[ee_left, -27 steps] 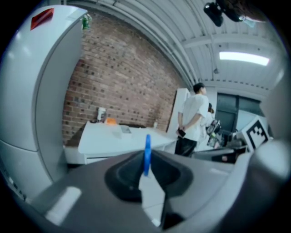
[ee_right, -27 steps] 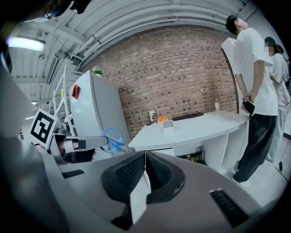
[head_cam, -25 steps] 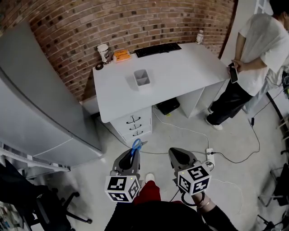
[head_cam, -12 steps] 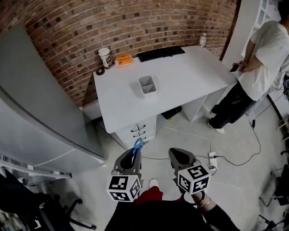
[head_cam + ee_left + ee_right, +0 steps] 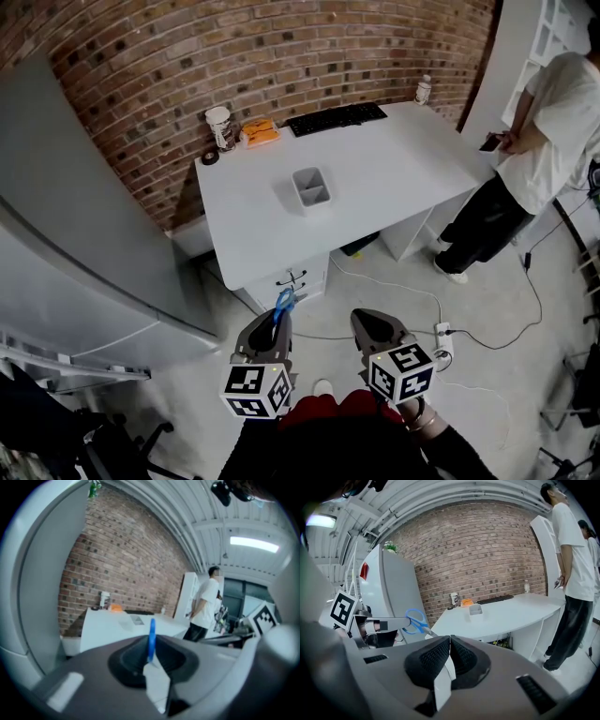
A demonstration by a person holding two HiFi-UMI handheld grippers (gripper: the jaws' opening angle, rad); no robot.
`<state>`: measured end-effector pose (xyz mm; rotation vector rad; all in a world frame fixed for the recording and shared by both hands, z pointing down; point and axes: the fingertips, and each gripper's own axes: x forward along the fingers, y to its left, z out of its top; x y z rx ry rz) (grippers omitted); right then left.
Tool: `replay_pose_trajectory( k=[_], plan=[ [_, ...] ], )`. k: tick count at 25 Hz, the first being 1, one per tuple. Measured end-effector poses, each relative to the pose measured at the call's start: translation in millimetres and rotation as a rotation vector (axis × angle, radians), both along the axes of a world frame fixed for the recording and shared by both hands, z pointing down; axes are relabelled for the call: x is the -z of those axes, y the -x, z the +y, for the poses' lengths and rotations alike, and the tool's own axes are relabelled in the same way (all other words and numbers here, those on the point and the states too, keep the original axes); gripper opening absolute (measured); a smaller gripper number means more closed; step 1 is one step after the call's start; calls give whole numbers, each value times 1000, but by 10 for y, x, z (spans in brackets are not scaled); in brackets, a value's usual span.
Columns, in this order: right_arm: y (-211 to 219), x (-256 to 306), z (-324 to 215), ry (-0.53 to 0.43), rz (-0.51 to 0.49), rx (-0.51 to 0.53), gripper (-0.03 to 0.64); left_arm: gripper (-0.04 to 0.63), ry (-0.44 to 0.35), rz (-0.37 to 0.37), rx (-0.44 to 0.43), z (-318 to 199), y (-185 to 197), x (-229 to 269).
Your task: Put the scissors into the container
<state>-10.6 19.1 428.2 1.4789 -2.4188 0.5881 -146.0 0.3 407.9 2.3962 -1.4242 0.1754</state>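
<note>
The left gripper (image 5: 274, 321) has its fingers clamped on the scissors (image 5: 284, 301). In the left gripper view the blue handle stands edge-on between them. The right gripper (image 5: 371, 323) is just beside it, with the fingers pressed together and nothing between them.

The scissors lie along the line of the left fingers. The blue loops come out just past the fingertips, and in the right gripper view a short metal tip seems to point further forward, away from the hand. So I judge that the blade end goes first.

The container (image 5: 311, 187) stands upright and open on the white surface (image 5: 403, 155). It is well apart from both pairs of fingers, far ahead of them and higher. It sits a little to the right of the line of the left fingers and to the left of the line of the right fingers, so neither hand is clearly nearer. As the left hand carries the scissors, the coming move turns on this hand. The fingers have to travel forward and up over the near edge of the surface. Then they have to tip down, so that the long axis of the scissors points into the opening.
</note>
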Motion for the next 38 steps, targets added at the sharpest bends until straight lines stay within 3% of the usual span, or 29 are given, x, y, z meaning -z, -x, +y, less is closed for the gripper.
replay_pose_trajectory(
  k=[14, 38],
  plan=[
    [12, -42, -235, 25, 12, -3, 9, 44, -24, 14, 7, -293, 18, 79],
    [-176, -223, -1020, 75, 5, 12, 9, 44, 16, -10, 35, -1072, -117, -49]
  ],
)
